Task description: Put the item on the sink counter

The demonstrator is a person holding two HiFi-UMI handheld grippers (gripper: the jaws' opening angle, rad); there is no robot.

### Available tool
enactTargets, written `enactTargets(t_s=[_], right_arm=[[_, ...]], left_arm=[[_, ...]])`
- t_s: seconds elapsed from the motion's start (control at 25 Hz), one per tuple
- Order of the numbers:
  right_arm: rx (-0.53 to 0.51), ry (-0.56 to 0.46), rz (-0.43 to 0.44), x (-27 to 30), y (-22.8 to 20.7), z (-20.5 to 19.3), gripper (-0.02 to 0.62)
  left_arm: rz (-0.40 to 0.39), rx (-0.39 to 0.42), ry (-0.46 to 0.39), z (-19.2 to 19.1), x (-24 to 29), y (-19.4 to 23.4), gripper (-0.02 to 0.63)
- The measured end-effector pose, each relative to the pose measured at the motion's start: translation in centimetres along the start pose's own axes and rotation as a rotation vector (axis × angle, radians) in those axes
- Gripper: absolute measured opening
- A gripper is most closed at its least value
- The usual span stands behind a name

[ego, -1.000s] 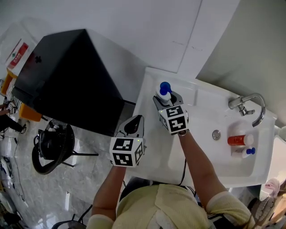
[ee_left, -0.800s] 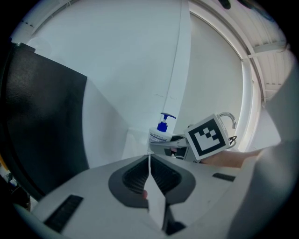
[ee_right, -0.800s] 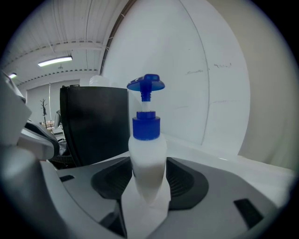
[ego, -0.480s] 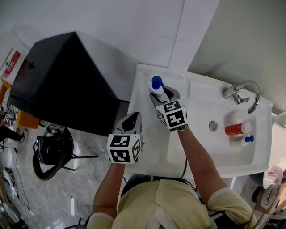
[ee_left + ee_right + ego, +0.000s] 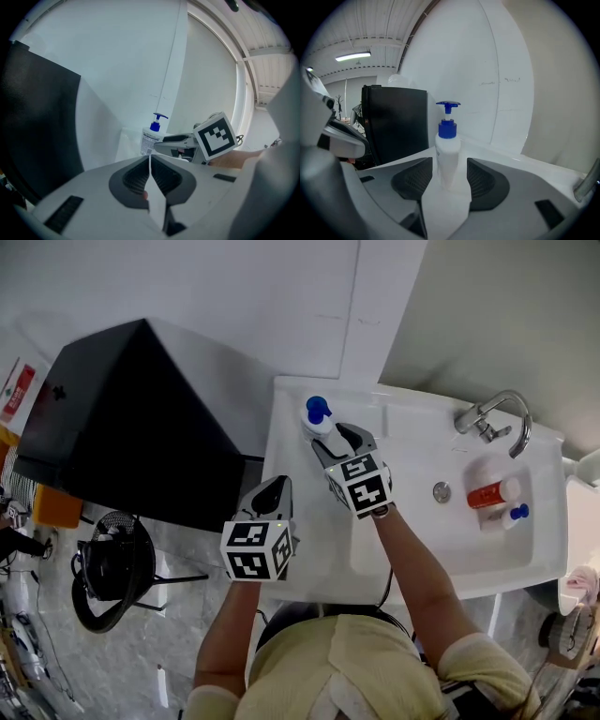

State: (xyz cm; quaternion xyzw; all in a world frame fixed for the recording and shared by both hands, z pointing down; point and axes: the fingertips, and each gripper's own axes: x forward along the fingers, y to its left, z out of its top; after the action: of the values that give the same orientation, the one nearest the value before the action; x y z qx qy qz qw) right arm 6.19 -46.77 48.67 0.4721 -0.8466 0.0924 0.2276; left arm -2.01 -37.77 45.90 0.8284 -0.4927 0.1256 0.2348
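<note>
Black boxy cabinet (image 5: 122, 418): stands left of the sink.
White sink tabletop (image 5: 422, 427): carries the bottle at its back-left corner.
Left gripper (image 5: 281, 481): jaws closed together on nothing, held off the tabletop's left edge.
Right gripper (image 5: 330, 434): jaws apart, the bottle standing between them with narrow gaps at either side.
White plastic pump bottle with blue pump (image 5: 316, 415): upright on the tabletop, in the same corner as a second ago, with the right gripper still around it.
Writing: small print on the bottle's label, too fine to read.
</note>
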Motion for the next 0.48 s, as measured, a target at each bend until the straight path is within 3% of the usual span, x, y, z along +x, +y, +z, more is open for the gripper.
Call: enactTargets(t_s=[0.48], right_arm=[[0.024, -0.012, -0.051, -3.6, -0.2, -0.4, 0.224]], left_arm=[[-0.065, 0.015, 0.008, 0.1, -0.2, -1.6, 0.044]])
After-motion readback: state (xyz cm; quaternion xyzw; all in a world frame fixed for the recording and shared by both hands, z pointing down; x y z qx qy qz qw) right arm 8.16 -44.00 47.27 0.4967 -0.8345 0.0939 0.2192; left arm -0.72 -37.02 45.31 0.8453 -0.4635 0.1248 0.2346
